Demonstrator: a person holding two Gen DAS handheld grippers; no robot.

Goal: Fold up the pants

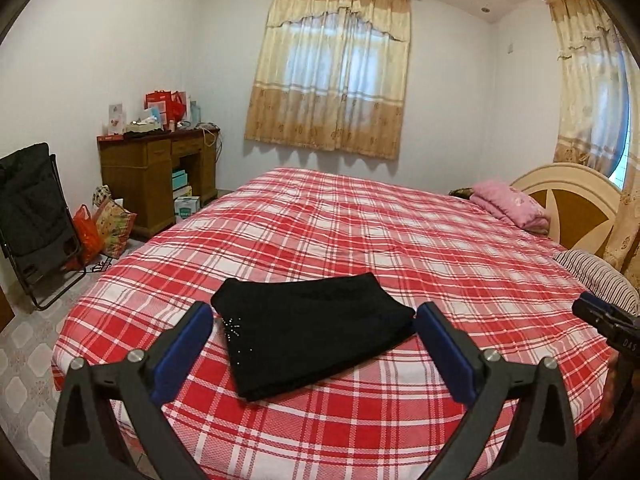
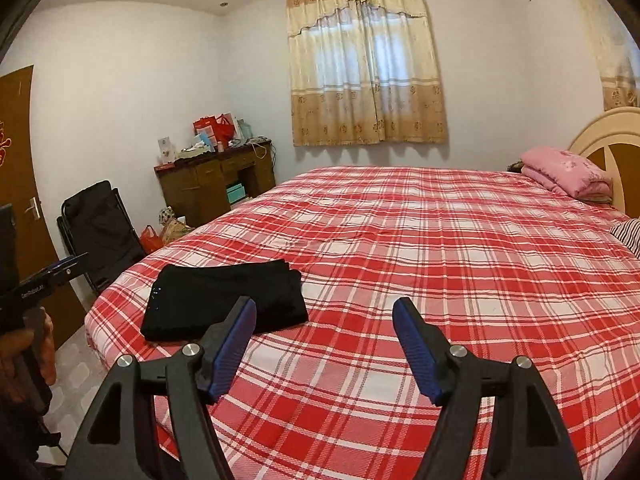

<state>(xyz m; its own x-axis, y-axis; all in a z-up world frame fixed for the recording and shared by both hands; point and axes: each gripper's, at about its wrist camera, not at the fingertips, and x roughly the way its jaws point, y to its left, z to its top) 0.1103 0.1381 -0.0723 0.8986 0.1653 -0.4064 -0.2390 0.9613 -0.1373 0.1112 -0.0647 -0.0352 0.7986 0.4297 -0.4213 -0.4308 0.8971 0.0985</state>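
Black pants, folded into a compact rectangle, lie flat on the red plaid bed near its front left corner. Small sparkly studs show on their left side. My left gripper is open and empty, held above and in front of the pants, which show between its blue pads. My right gripper is open and empty, to the right of the pants, over bare bedspread. The right gripper's tip shows in the left wrist view; the left gripper shows at the left edge of the right wrist view.
A folded pink blanket and a striped pillow lie by the headboard at the right. A cluttered wooden desk, a black folding chair and bags stand on the floor at left. A brown door is beyond.
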